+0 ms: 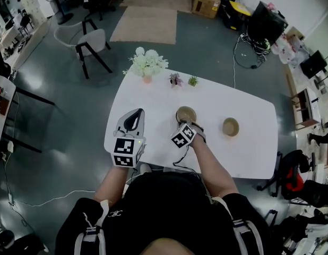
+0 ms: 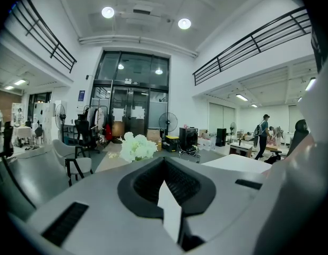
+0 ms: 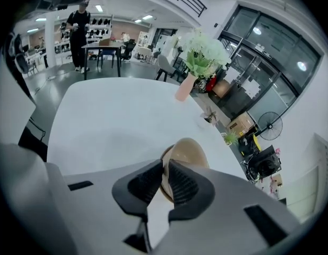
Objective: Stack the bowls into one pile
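Two tan bowls are on the white table [image 1: 153,97]. One bowl [image 1: 186,113] lies near the middle, and the other bowl [image 1: 231,127] stands apart to its right. My right gripper [image 1: 186,123] points steeply down at the near edge of the middle bowl. In the right gripper view the bowl [image 3: 191,154] has its rim between the dark pads [image 3: 148,182], and my right gripper [image 3: 165,166] is shut on that rim. I cannot tell whether this bowl rests on the table or hangs just above it. My left gripper [image 1: 136,112] hovers over the table's left part, shut and holding nothing [image 2: 164,161].
A vase of white flowers [image 1: 147,62] and two small potted plants [image 1: 175,79] [image 1: 193,81] stand along the table's far edge. A chair [image 1: 92,44] is on the floor beyond. The table's near edge is right at the person's body.
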`<move>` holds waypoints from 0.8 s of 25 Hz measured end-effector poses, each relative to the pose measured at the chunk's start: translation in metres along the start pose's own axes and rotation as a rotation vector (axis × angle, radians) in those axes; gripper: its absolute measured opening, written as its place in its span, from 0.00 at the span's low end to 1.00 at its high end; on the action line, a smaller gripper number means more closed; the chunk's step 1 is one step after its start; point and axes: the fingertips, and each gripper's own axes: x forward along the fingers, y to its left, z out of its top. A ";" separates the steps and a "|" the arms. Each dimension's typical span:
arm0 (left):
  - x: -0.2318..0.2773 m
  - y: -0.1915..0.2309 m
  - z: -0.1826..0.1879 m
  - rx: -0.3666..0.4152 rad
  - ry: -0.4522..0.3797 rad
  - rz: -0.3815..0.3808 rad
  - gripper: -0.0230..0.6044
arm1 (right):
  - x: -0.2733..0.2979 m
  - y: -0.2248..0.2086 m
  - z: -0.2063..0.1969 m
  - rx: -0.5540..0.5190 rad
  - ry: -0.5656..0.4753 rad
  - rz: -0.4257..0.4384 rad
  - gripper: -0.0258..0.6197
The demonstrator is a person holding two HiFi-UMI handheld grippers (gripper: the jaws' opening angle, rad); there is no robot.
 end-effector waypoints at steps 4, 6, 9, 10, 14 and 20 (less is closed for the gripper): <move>-0.001 -0.002 -0.004 -0.001 0.003 0.003 0.06 | -0.001 0.003 0.000 0.052 -0.027 0.041 0.22; -0.001 -0.003 -0.004 -0.001 0.003 0.003 0.06 | -0.003 0.000 0.002 0.093 -0.045 0.055 0.25; 0.001 -0.004 -0.003 0.000 0.004 0.000 0.06 | -0.019 -0.014 0.014 0.197 -0.134 0.046 0.25; 0.002 -0.005 -0.003 0.001 0.003 -0.001 0.06 | -0.029 -0.021 0.022 0.250 -0.192 0.039 0.24; 0.007 -0.009 0.003 0.004 -0.005 -0.008 0.06 | -0.091 -0.069 0.060 0.456 -0.489 -0.091 0.11; 0.021 -0.026 0.020 0.016 -0.034 -0.051 0.06 | -0.203 -0.134 0.083 0.601 -0.836 -0.337 0.06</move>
